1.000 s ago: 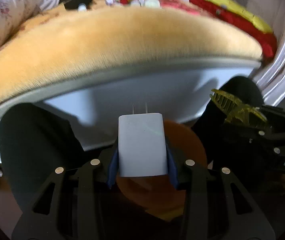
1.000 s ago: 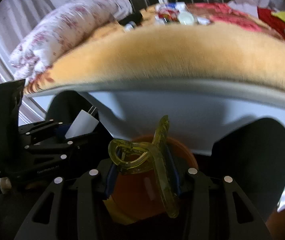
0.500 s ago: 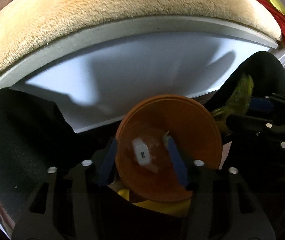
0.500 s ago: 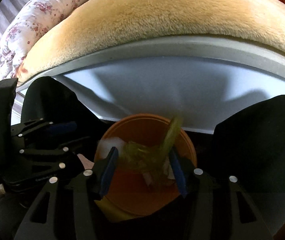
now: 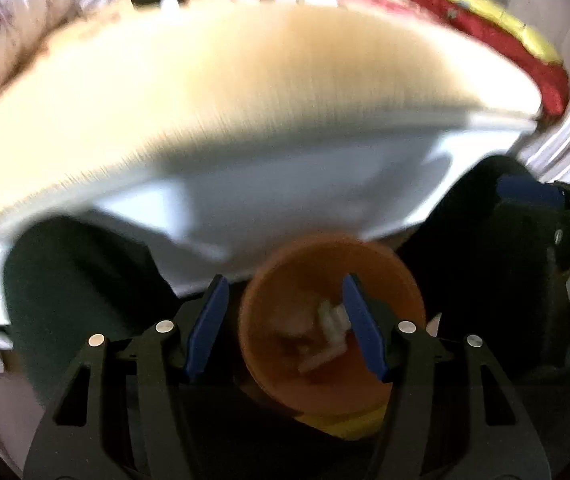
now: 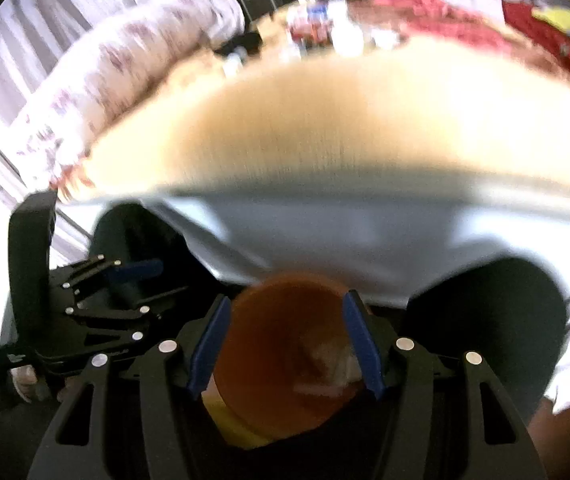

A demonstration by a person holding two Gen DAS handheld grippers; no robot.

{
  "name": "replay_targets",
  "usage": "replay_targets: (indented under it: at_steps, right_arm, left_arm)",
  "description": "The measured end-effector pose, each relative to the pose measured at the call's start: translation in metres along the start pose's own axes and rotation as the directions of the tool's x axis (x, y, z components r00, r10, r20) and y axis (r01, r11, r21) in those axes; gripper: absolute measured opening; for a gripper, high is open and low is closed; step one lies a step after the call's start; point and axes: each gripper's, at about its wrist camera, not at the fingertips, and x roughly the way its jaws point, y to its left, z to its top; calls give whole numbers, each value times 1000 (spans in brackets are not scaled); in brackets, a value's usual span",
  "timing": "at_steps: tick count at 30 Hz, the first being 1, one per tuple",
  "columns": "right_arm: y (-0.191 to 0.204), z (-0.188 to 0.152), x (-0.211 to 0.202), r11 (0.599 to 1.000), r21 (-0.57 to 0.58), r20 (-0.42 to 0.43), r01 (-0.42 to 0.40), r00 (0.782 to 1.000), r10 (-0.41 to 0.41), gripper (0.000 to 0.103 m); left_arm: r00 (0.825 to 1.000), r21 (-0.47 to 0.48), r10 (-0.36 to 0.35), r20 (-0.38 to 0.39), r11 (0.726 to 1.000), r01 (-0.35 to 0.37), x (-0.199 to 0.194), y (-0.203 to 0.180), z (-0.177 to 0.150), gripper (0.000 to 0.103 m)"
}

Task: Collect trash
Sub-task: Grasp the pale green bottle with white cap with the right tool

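Trash sits in the round orange plastic bin (image 5: 269,364) on the floor below the bed: a white plug-shaped charger (image 5: 331,322) among blurred pale scraps. Both tongs hang over its mouth, the left gripper (image 5: 285,326) and the right gripper (image 6: 285,344) alike spread wide with nothing held. A tan plush blanket (image 5: 245,92) covers the bed.

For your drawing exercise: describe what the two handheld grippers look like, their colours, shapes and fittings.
Each gripper, left and right, has jaws of black cut-out plastic, blue inner pads and round silver screws. No cables or markings are legible.
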Motion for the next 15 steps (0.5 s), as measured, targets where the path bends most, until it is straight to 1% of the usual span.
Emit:
replay_targets:
  at_steps: [1, 3, 5, 6, 8, 9, 10, 11, 12, 13, 15]
  right_arm:
    - [-1, 12, -8, 1000, -6, 28, -8, 1000, 8, 60]
    - [-7, 32, -21, 1000, -11, 75, -19, 997, 20, 62]
    - [-11, 67, -27, 1000, -28, 136, 2, 991, 1, 63]
    - [-14, 80, -27, 999, -36, 156, 20, 988, -14, 63]
    - [-22, 122, -15, 997, -33, 193, 67, 979, -60, 63]
    - [-27, 136, -8, 997, -22, 195, 80, 978, -74, 64]
    - [-35, 162, 6, 994, 7, 199, 110, 974, -109, 63]
    - [-38, 180, 18, 992, 29, 197, 123, 972, -127, 63]
    - [-44, 192, 26, 991, 48, 189, 125, 973, -131, 63]
    - [-52, 213, 43, 989, 84, 173, 118, 976, -131, 62]
    - [-55, 235, 67, 984, 127, 146, 125, 979, -143, 58]
  left_arm:
    - [999, -1, -2, 37, 1000, 2, -12, 4, 7, 59]
    - [995, -12, -8, 101, 1000, 9, -32, 11, 20, 71]
    - [987, -31, -11, 161, 999, 16, -46, 18, 32, 73]
    - [982, -41, -12, 188, 999, 20, -51, 22, 41, 73]
    - [976, -65, 2, 217, 998, 13, -53, 28, 57, 73]
    - [972, -83, 9, 233, 996, 11, -53, 32, 66, 73]
    - [970, -98, 10, 242, 995, 14, -52, 35, 72, 73]
    - [969, -113, 8, 248, 993, 21, -51, 37, 77, 73]
    - [967, -130, 3, 256, 991, 31, -50, 38, 83, 73]
    - [965, -140, 1, 262, 989, 37, -48, 39, 87, 73]
    - [964, -147, 6, 267, 989, 34, -50, 42, 87, 73]
